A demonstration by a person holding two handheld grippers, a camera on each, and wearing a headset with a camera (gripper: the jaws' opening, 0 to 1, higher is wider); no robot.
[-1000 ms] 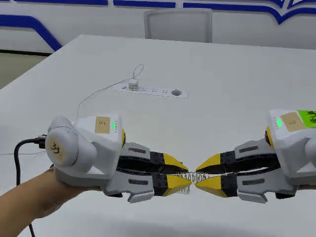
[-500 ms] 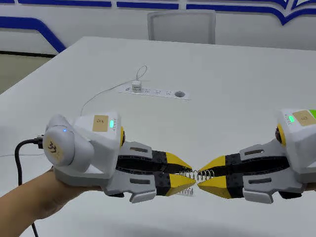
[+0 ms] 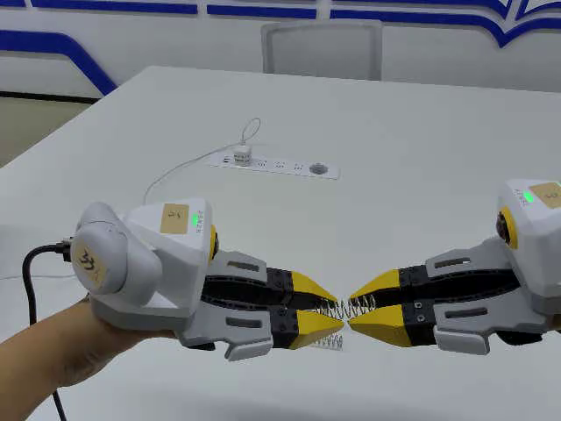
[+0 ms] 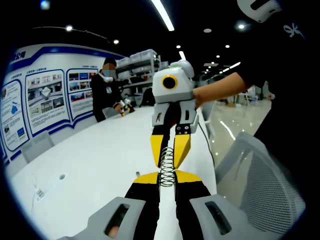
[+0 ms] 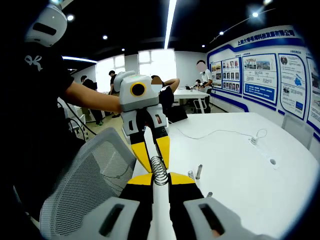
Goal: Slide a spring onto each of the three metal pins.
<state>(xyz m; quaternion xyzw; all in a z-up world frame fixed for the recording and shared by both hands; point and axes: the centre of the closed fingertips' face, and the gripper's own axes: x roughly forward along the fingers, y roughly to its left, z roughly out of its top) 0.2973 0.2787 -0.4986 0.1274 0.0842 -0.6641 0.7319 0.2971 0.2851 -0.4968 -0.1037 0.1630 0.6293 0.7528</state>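
Jaws, two pairs, on one spring (image 3: 352, 306)

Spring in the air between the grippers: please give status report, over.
Left gripper, right gripper: each shut on one end of small coiled steel spring, above white table. Upright metal pin bare. Another small spring beside it.

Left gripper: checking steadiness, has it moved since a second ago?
No: the left gripper, shut on the spring, sits unchanged against the power strip.
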